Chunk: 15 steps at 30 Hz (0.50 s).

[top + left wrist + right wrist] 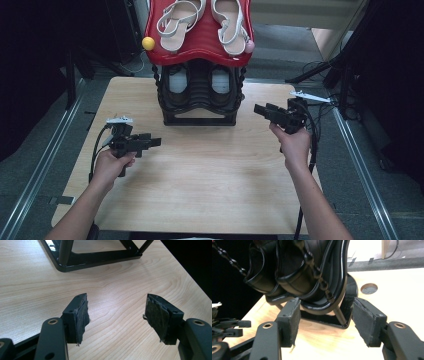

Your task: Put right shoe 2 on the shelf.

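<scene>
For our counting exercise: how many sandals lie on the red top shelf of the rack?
2: left sandal by the yellow ball, right sandal by the pink ball.

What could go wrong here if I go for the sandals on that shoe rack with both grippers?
1. The white sandals lie on the sloped red top tier; a nudge might slide them off.
2. The rack is tall on a narrow base; a push from the right gripper, aimed at its lower frame, might tip it.
3. The left gripper hangs open over the table, below the sandals; lifting it could clip the red edge.
</scene>
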Available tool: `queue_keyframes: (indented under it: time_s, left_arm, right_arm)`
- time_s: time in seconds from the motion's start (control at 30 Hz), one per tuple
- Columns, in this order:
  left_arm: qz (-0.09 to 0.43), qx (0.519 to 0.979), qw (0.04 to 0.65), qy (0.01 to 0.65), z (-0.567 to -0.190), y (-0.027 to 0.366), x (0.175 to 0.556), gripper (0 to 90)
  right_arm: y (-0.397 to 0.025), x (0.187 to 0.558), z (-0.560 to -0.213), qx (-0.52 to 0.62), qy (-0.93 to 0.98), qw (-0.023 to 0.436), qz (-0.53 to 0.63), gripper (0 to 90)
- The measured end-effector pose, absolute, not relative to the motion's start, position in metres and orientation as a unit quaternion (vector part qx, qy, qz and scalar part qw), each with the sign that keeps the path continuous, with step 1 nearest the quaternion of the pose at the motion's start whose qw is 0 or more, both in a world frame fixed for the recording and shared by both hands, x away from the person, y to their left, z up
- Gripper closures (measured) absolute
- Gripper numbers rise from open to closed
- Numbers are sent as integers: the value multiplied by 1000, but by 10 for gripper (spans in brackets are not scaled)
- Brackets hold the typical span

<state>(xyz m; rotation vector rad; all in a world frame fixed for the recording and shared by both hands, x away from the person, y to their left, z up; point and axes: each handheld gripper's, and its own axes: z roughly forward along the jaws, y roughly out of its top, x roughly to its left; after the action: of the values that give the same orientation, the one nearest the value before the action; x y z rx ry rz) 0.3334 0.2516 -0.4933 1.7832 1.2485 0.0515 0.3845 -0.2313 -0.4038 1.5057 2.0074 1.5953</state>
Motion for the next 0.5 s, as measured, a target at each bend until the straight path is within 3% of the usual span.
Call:
queue_keyframes:
  time_s: [0.13, 0.3, 0.5]
  left_arm:
    - [21, 726, 463, 508, -493, 251, 333, 353]
    - [21, 728, 462, 506, -493, 251, 333, 352]
    - [20, 732, 455, 507, -494, 249, 334, 352]
  right_arm:
    - [-229, 377, -413, 499, 683, 92, 525, 353]
    - [-229, 367, -427, 500, 682, 68, 529, 352]
    - [-225, 357, -439, 490, 694, 71, 523, 352]
